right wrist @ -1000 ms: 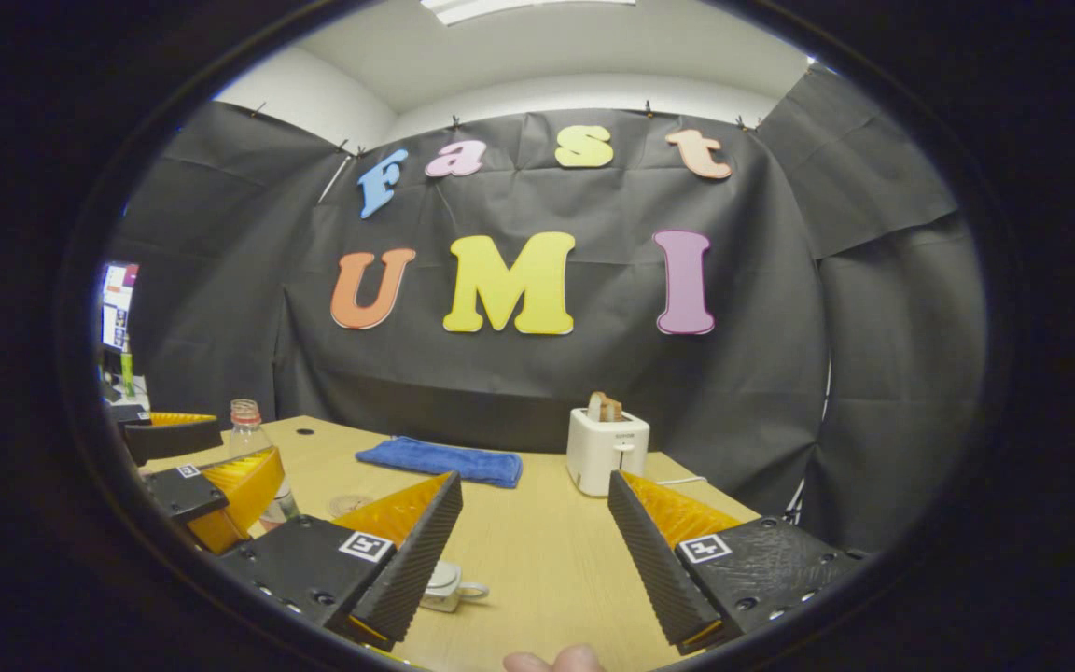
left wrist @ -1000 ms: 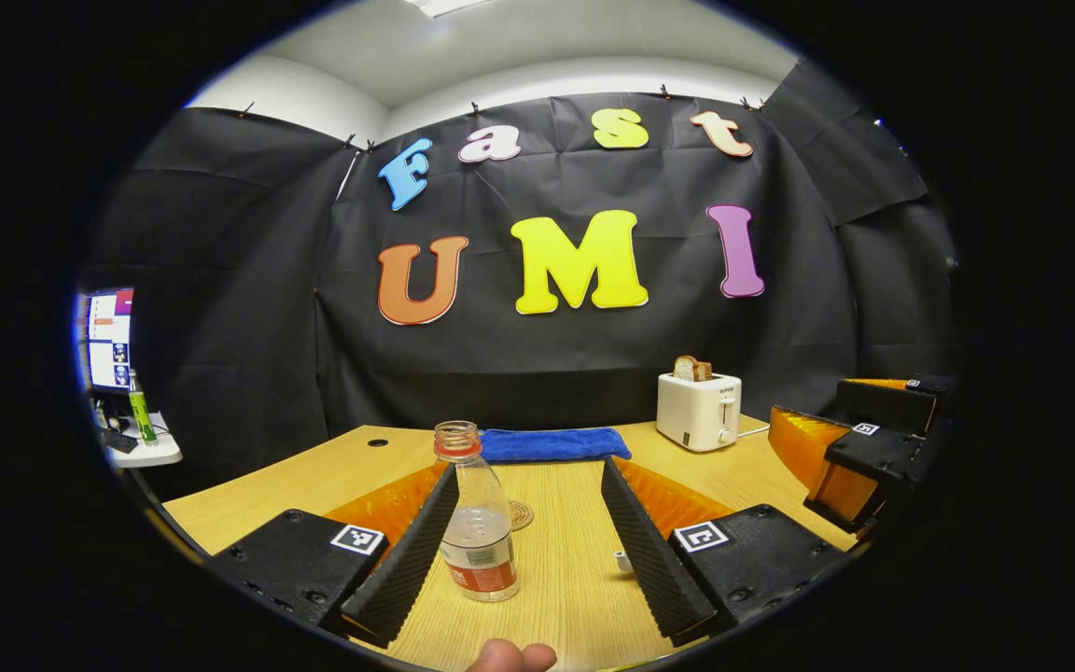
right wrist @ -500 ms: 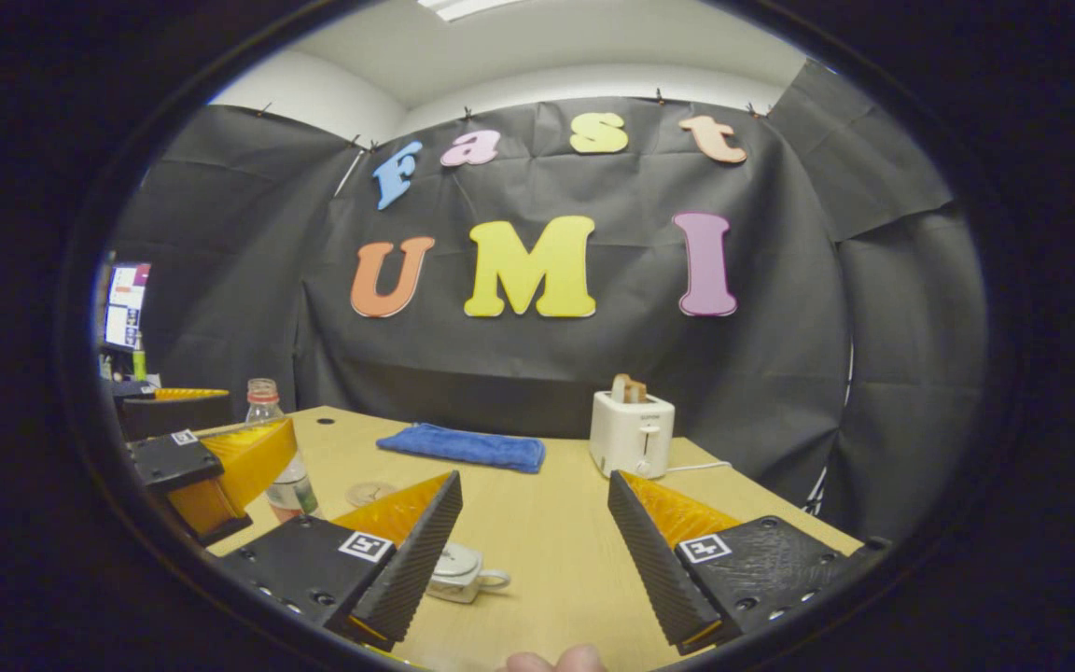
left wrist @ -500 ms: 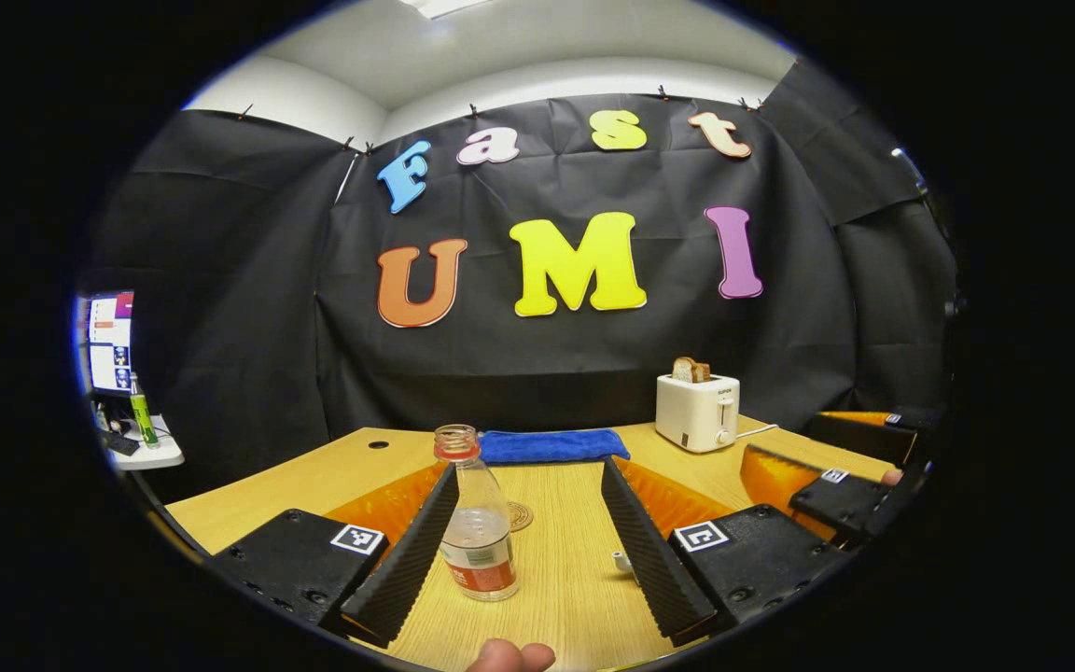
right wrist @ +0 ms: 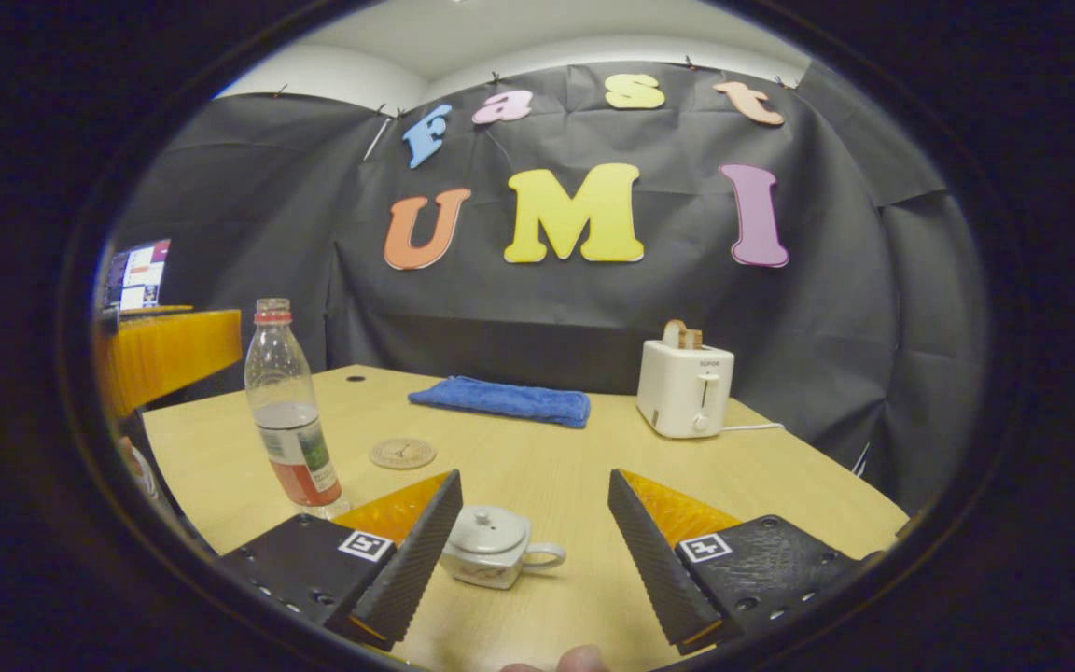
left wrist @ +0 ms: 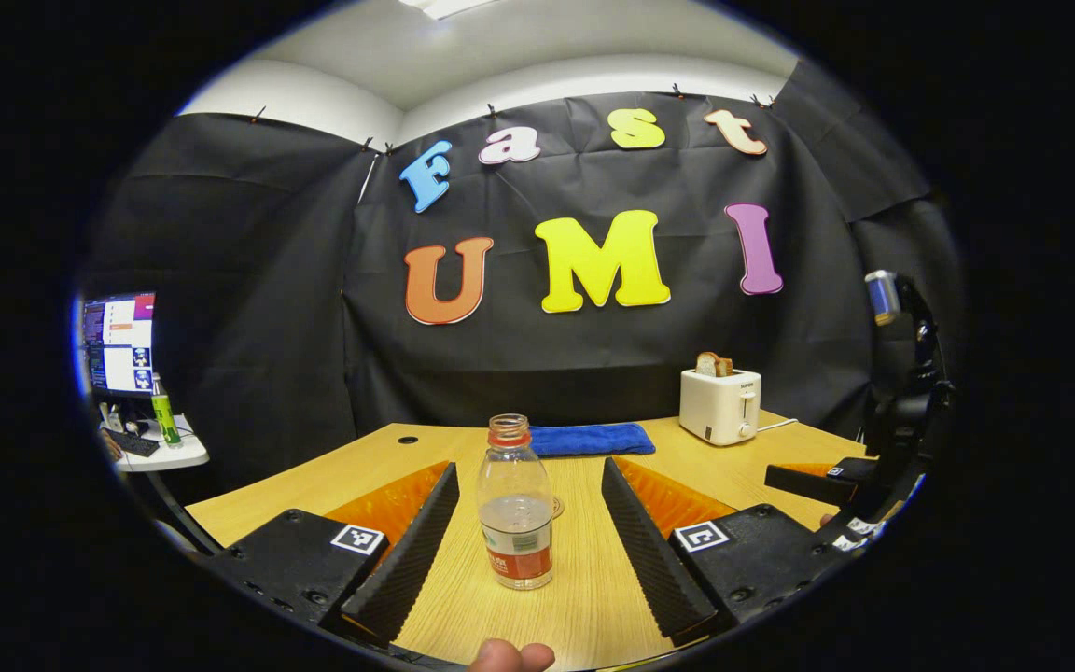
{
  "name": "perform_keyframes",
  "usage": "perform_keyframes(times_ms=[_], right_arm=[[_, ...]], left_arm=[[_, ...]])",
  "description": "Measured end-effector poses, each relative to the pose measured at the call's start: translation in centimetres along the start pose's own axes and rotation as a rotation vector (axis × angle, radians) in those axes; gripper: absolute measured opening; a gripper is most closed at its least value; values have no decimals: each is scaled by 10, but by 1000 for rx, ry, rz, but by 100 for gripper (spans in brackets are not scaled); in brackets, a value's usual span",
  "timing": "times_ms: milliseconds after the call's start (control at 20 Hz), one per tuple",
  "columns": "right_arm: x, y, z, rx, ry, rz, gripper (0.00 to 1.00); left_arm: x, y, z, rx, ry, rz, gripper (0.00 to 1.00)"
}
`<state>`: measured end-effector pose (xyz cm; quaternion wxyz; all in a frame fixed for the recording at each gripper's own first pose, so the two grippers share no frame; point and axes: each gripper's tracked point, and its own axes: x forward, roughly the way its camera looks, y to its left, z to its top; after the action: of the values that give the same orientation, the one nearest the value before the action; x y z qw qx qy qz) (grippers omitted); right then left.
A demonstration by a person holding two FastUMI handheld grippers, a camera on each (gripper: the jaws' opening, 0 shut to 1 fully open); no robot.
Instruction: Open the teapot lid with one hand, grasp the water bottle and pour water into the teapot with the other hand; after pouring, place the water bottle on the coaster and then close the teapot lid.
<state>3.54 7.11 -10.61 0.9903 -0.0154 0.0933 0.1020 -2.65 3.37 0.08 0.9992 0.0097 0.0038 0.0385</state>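
Observation:
A clear, uncapped water bottle (left wrist: 516,509) with a red and white label stands upright on the wooden table (left wrist: 351,476), partly filled. It is centred between the fingers of my left gripper (left wrist: 529,465), which is open and clear of it on both sides. A round coaster (left wrist: 557,507) lies just behind the bottle. In the right gripper view a small white teapot (right wrist: 491,546) with its lid on sits low between the fingers of my open right gripper (right wrist: 535,476), nearer the left finger. The bottle (right wrist: 290,420) and coaster (right wrist: 402,454) stand to its left.
A blue towel (left wrist: 592,439) lies at the back of the table and a white toaster (left wrist: 720,406) with bread stands at the back right. A monitor (left wrist: 118,343) is on a side desk to the left. The right gripper (left wrist: 817,481) shows at the far right of the left gripper view.
The left gripper view has shifted so the bottle now stands centred between its fingers instead of against the left one. The right gripper has tilted down and come forward, bringing the teapot between its fingers.

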Motion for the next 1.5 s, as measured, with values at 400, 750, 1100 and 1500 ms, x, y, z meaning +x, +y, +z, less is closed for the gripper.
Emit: perform_keyframes(times_ms=[400, 750, 1100, 1500], right_arm=[[28, 15, -15, -44, 59, 35, 87], [38, 22, -18, -65, 88, 60, 34], [41, 30, -21, -83, 103, 105, 1], [40, 30, -10, -65, 88, 142, 0]], left_arm=[[-5, 29, -16, 6, 35, 52, 97], [-2, 29, -22, 4, 51, 57, 97], [-3, 30, -29, 0, 66, 46, 97], [2, 21, -58, -48, 126, -24, 97]])
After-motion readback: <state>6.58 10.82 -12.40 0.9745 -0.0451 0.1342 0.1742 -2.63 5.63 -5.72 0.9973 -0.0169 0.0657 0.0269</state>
